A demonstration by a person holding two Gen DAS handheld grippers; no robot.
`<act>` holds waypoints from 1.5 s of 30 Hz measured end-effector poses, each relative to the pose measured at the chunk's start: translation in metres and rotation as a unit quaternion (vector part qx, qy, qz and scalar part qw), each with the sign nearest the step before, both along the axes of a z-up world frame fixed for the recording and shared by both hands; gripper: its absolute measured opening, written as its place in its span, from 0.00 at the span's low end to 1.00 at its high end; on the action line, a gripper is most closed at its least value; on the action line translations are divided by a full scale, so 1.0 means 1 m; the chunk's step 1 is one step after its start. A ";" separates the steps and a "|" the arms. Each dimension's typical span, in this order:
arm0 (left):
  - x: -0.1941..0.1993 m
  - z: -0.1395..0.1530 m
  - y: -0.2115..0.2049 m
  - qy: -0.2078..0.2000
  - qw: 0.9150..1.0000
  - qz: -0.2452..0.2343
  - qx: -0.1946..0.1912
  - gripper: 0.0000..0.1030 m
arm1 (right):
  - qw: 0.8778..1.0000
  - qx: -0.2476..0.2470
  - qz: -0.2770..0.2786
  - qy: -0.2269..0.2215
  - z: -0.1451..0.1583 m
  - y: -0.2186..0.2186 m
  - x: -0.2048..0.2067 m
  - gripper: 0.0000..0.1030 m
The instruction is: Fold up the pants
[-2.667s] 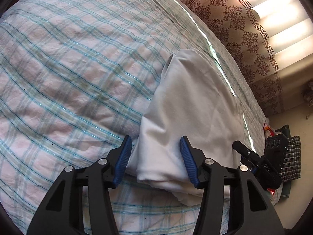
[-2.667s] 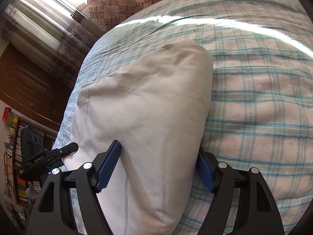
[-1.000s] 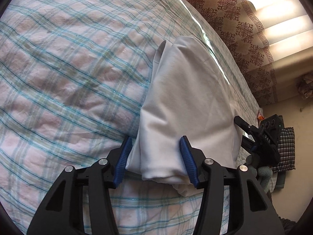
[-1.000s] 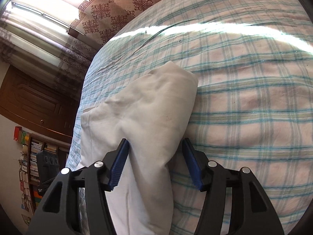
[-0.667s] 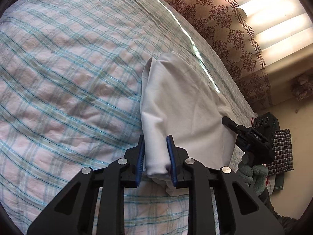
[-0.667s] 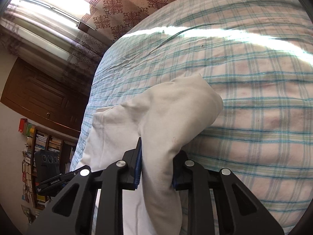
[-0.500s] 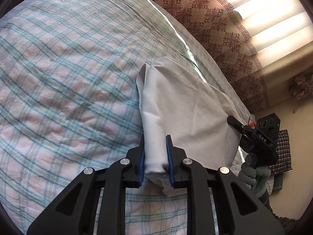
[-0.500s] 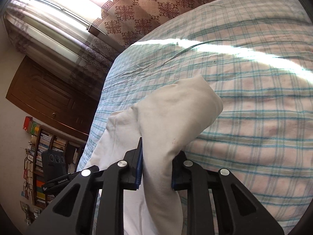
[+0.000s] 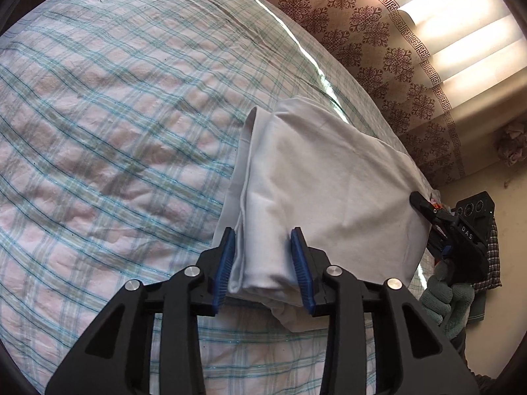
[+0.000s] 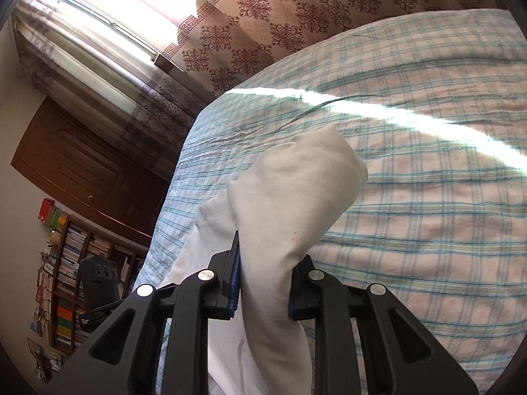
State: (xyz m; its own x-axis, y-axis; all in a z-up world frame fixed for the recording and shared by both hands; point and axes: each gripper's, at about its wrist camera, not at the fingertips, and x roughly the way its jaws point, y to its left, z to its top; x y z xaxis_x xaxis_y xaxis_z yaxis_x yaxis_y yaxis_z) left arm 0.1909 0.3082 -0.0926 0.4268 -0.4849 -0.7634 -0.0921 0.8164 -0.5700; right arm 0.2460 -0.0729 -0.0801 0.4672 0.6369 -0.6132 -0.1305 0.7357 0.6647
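Note:
The white pants (image 9: pixel 322 177) are folded into a thick bundle and held up over the plaid bed (image 9: pixel 108 138). My left gripper (image 9: pixel 263 260) is shut on the near left corner of the bundle, cloth pinched between its blue pads. My right gripper (image 10: pixel 263 283) is shut on the other near corner of the pants (image 10: pixel 296 204), which rise in a fold above the sheet. The far end of the bundle still touches the bed. The right gripper also shows at the right edge of the left wrist view (image 9: pixel 457 230).
The bed sheet (image 10: pixel 428 197) is pink and teal plaid with a sunlit stripe. Patterned curtains (image 9: pixel 378 33) hang along the far side. A dark wooden door (image 10: pixel 82 168) and a bookshelf (image 10: pixel 66 279) stand to the left. A plaid cushion (image 9: pixel 494 256) lies beside the bed.
Both grippers closed on the near corners of the pants and lifted them. The bundle now rises off the sheet and both views sit higher above the bed.

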 end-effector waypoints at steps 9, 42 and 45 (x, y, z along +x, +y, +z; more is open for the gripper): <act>-0.013 -0.028 0.015 0.039 0.998 0.041 -0.038 0.82 | 0.999 -0.003 -0.020 0.031 -0.042 -0.022 0.001 0.20; -0.011 0.001 -0.002 0.013 0.991 0.065 -0.114 0.25 | 0.998 -0.020 0.023 -0.057 0.014 0.002 -0.004 0.19; -0.024 0.013 0.010 -0.004 0.990 0.073 -0.120 0.24 | 0.996 -0.021 0.040 -0.077 0.037 0.015 -0.010 0.19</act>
